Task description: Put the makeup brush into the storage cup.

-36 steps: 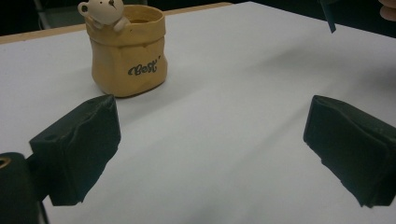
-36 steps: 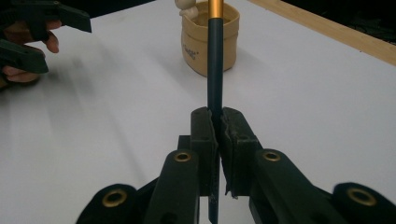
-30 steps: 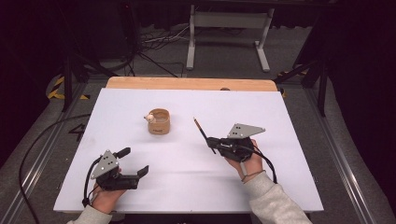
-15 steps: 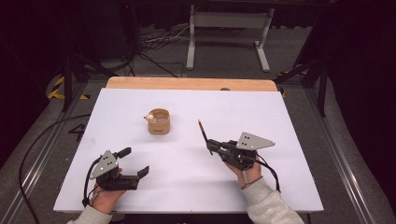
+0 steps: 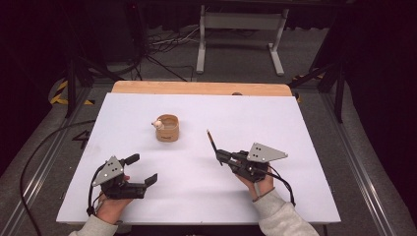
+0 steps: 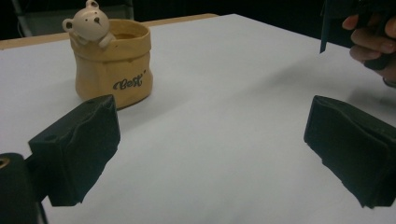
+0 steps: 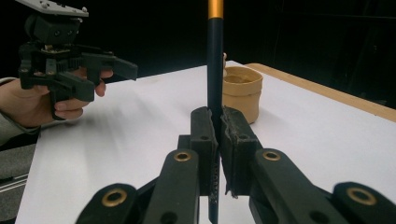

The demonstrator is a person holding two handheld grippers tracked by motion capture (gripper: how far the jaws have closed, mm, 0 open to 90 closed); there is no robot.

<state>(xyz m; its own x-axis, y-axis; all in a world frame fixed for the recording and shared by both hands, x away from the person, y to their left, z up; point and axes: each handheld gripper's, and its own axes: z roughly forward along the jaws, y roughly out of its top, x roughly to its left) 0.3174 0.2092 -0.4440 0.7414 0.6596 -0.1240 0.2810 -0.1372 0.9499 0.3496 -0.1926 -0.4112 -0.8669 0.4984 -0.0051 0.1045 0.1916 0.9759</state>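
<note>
While the left claw (image 5: 143, 169) rests open and empty on the table (image 5: 295, 147), the right claw (image 5: 220, 156) has drifted slightly toward the person.

Pot (image 5: 167, 128) stands mid-table, left of the pencil (image 5: 212, 139), which the right claw clamps, tip up and probably tilted potward; likely being lined up for insertion.

Overhead view; two low, jaw-level views

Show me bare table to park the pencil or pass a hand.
Free: the white table right of the bear pot, and the near strip between left gripper and right gripper. Tightest between the pot and the pencil held in the right jaws.
</note>
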